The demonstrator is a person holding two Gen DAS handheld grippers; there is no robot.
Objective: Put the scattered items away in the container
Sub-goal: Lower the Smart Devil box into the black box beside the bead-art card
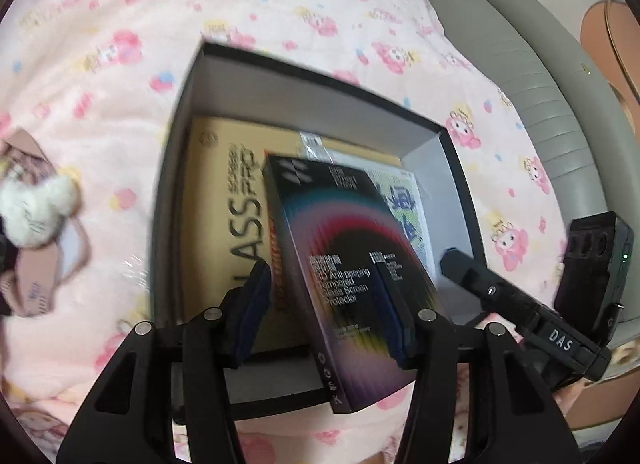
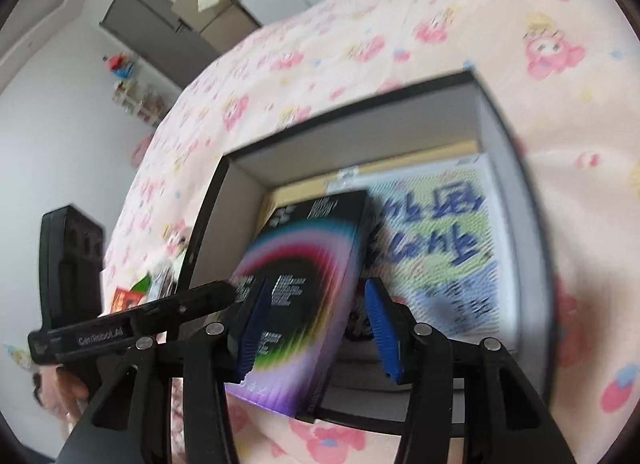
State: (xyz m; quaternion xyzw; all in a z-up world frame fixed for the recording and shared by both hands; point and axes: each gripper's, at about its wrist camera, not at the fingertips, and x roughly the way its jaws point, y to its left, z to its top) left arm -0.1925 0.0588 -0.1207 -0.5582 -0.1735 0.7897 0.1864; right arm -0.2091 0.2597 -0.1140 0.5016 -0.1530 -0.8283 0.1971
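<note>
A dark screen-protector box [image 1: 340, 248] with rainbow rings leans across the front rim of the open grey container [image 1: 320, 104], its upper end inside. My left gripper [image 1: 320, 276] stands open over it: the left pad sits beside the box's orange side and the right finger crosses its face. In the right wrist view the box [image 2: 304, 264] lies between the fingers of my right gripper [image 2: 318, 288], whose right pad is clear of it, so the gripper is open. A yellow glass-protector box [image 1: 224, 192] and a packet with blue writing [image 2: 440, 248] lie in the container [image 2: 360, 132].
The container sits on a pink cartoon-print blanket [image 1: 120, 44]. A white fluffy toy [image 1: 32, 208] and a brown packet [image 1: 40, 284] lie to its left, with small colourful packets [image 2: 136, 292] nearby. A grey padded edge [image 1: 520, 64] runs along the right.
</note>
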